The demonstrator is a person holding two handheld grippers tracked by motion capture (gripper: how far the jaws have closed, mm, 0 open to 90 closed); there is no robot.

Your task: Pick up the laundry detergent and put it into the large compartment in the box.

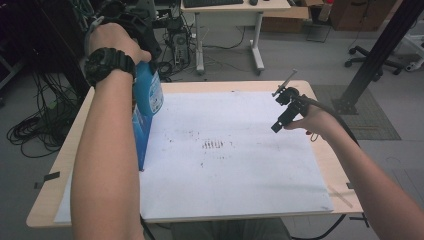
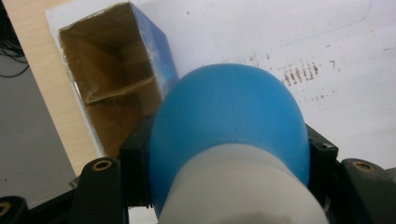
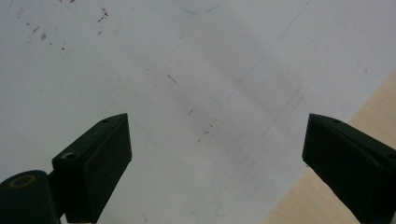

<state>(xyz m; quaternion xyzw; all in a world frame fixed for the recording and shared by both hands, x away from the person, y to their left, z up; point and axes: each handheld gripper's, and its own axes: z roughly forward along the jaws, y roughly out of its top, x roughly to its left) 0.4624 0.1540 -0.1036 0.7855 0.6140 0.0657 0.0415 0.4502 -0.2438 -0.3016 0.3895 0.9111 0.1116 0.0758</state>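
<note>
A pale wooden counter [image 1: 55,185] is seen from above, most of its top covered by a large white sheet [image 1: 240,165] marked with small dark specks near its middle. On the left part of the sheet, close to the counter's left edge, a tall blue carton [image 2: 159,51] is stood upright with its top open, so that its brown cardboard inside is shown in the left gripper view. A blue bottle with a white lower part [image 2: 229,140] is held just above and beside the carton's open mouth; in the high view, part of its blue body with a label [image 1: 149,92] is seen below the left hand [image 1: 112,42], on whose wrist a black watch [image 1: 107,62] is worn. The left tool [image 2: 224,161] is clamped on this bottle, one black jaw pressed against each side of it. Well apart, near the counter's right edge, the right tool [image 1: 281,112] is held in the right hand [image 1: 315,120] above the white sheet. In the right gripper view its two black jaws are stood wide apart, with nothing gripped and bare sheet seen between them. A black cable [image 1: 345,127] is trailed from it along the forearm.
</note>
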